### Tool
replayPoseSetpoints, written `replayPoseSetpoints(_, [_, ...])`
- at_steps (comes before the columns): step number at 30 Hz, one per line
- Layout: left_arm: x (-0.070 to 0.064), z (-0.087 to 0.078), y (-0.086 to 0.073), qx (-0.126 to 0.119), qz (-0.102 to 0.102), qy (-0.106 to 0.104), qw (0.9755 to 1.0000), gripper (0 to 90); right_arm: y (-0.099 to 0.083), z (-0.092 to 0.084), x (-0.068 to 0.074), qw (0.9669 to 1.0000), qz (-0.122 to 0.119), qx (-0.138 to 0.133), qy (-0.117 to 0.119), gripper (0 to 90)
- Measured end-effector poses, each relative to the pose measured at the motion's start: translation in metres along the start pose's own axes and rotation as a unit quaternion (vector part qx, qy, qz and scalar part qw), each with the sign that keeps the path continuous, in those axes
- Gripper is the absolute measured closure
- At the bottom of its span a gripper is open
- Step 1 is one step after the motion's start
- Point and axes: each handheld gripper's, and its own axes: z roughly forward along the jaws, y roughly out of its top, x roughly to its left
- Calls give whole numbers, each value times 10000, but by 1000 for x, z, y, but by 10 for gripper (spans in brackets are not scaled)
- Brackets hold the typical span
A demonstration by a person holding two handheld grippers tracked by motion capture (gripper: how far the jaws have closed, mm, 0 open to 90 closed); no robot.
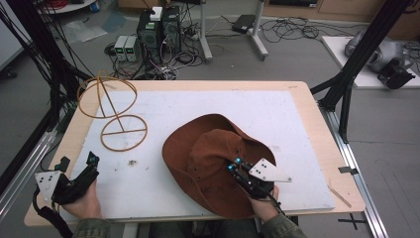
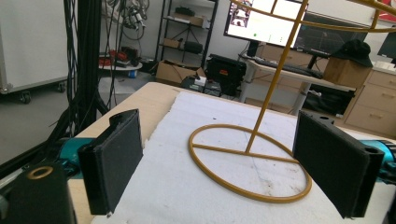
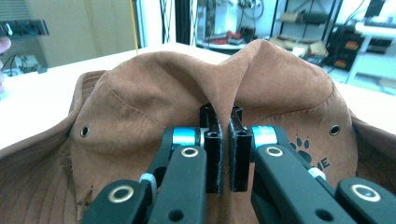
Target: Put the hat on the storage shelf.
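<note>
A soft brown suede hat (image 1: 213, 158) lies just right of the yellow wire hat stand (image 1: 116, 106), its limp crown pinched into a fold by the right gripper (image 3: 223, 154), while the left gripper (image 2: 233, 163) hangs wide, holding nothing.

We see the right gripper (image 1: 233, 165) pinching the crown of a brown hat (image 1: 213, 158) on the counter (image 1: 297, 99); the left gripper (image 1: 79, 166) sits open near a wire hat stand (image 1: 111, 111).

Stand (image 2: 261, 116) top cut off in left gripper view; hat (image 3: 140, 107) brim cropped below.
</note>
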Motion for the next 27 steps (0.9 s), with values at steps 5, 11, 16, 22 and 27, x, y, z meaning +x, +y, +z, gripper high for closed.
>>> replayPoseSetpoints(5, [0, 0, 0, 12, 5, -6, 10000, 163, 6, -6, -3, 9996, -29, -275, -86, 880])
replayPoseSetpoints(11, [-1, 0, 0, 16, 15, -19, 10000, 163, 21, -7, -16, 9976, 133, -663, -151, 880])
replayPoseSetpoints(16, [-1, 1, 0, 15, 11, -9, 10000, 163, 37, -3, -23, 9963, 156, -829, -158, 880])
replayPoseSetpoints(22, [-1, 1, -1, 26, -3, -21, 10000, 163, 69, 1, -29, 9948, 105, -1008, -102, 880])
replayPoseSetpoints(27, [-3, 2, -1, 37, -23, -59, 10000, 163, 104, 8, -30, 9931, 69, -1174, -51, 879])
